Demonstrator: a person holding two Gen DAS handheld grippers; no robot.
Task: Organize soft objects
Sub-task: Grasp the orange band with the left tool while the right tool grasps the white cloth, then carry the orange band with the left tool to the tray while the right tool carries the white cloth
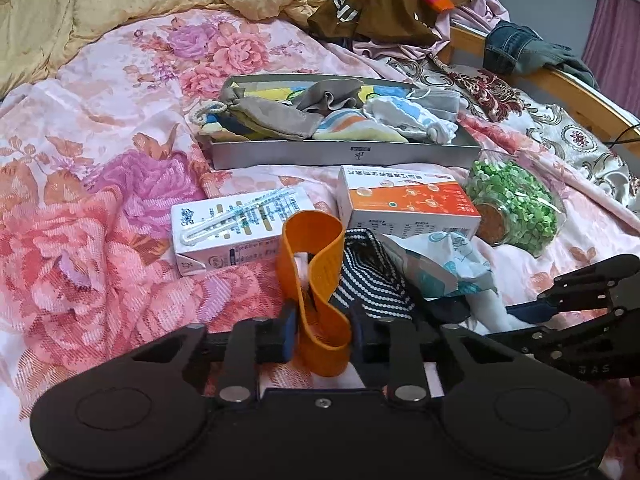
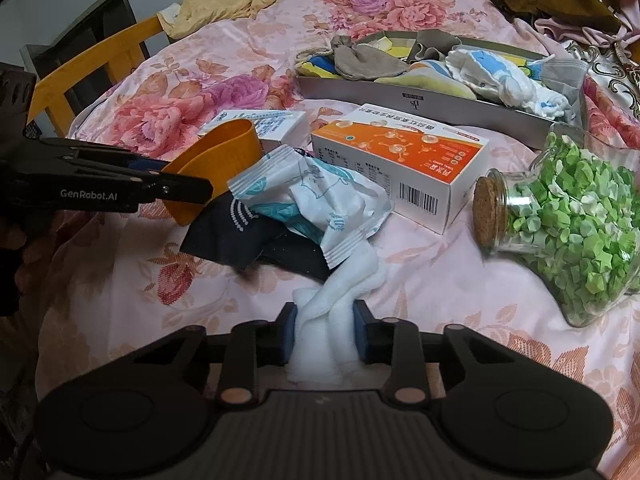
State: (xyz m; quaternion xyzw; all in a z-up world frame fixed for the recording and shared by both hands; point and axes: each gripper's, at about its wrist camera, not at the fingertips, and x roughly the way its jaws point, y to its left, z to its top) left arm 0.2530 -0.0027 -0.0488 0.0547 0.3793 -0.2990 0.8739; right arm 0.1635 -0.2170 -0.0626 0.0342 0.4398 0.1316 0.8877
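Observation:
My left gripper (image 1: 322, 334) is shut on a looped orange elastic band (image 1: 316, 276), whose loop stands up above the pads. In the right wrist view the same band (image 2: 212, 152) shows beside the left gripper (image 2: 188, 190) seen side-on. My right gripper (image 2: 325, 336) is shut on a white cotton cloth (image 2: 340, 300) that trails out of a crumpled white and teal wrapper (image 2: 320, 196). A dark sock with white stripes (image 1: 370, 276) lies between band and wrapper. A grey tray (image 1: 344, 154) behind holds several soft cloths and pouches.
Two cartons lie on the floral bedspread: a white one (image 1: 232, 228) and an orange-and-white one (image 2: 404, 160). A corked glass jar (image 2: 568, 224) of green paper stars lies on its side at the right. Piled clothes (image 1: 400, 4) and a wooden bed rail (image 1: 560, 84) sit behind.

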